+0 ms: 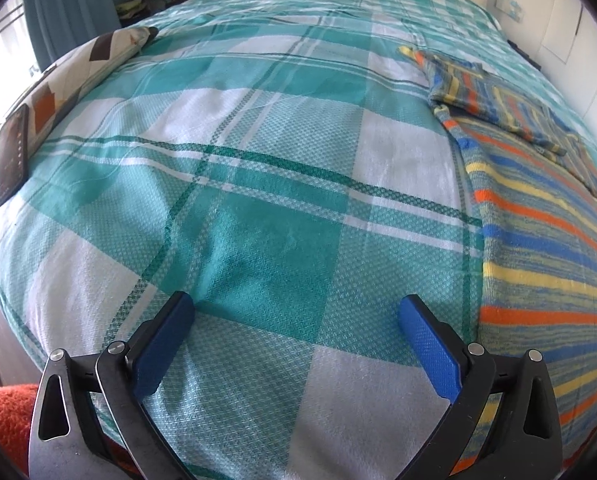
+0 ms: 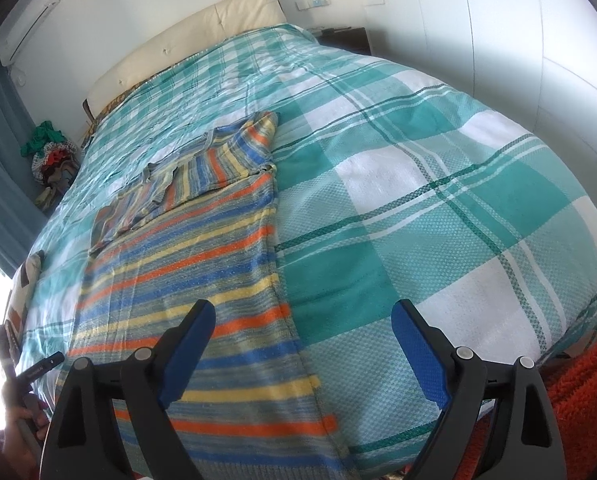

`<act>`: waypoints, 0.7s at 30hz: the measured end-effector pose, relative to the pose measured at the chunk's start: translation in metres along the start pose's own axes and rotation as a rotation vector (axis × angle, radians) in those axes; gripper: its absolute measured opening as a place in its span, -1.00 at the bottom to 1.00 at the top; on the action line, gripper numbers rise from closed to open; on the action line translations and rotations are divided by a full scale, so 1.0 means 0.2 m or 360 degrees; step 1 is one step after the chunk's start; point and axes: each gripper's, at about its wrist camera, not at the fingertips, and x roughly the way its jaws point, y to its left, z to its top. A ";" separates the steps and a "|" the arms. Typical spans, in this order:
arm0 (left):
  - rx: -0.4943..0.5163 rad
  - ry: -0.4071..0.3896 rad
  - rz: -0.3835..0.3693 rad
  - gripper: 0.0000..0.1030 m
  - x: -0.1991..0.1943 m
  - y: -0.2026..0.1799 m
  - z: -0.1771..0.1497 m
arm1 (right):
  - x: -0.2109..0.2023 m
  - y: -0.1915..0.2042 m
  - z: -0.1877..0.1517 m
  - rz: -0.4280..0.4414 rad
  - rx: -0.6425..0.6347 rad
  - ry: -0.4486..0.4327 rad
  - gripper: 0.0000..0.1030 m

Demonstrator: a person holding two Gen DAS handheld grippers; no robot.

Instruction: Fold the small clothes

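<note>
Two grippers, left gripper and right gripper, both wide and empty; striped sweater lower left of right view, sleeves folded; I'd pinch both hem corners evenly.

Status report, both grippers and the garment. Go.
Left gripper open, empty, over teal plaid bedspread. Right gripper open, empty, above the striped knit sweater, which lies flat with its sleeves folded in. Nothing in the way.

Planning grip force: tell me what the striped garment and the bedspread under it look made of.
Striped garment: looks like a soft knit, possibly wool or acrylic, with a fuzzy matte surface and blurred stripe edges. Bedspread: probably woven cotton, matte, with a visible waffle-like weave in the checks.
</note>
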 end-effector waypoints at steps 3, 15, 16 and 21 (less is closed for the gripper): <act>-0.0007 0.0006 0.0002 0.99 0.01 0.00 0.00 | -0.01 -0.02 0.00 -0.0010 0.0013 -0.0001 0.73; -0.0011 0.0024 -0.0007 0.99 0.02 0.00 0.00 | -0.05 -0.06 -0.01 -0.0034 0.0058 -0.0025 0.73; -0.0016 0.0020 -0.0018 0.99 0.02 0.00 0.00 | -0.05 -0.06 -0.01 -0.0036 0.0057 -0.0026 0.73; -0.0016 0.0025 -0.0067 0.99 0.01 0.02 0.00 | -0.06 -0.08 -0.01 -0.0048 0.0066 -0.0027 0.73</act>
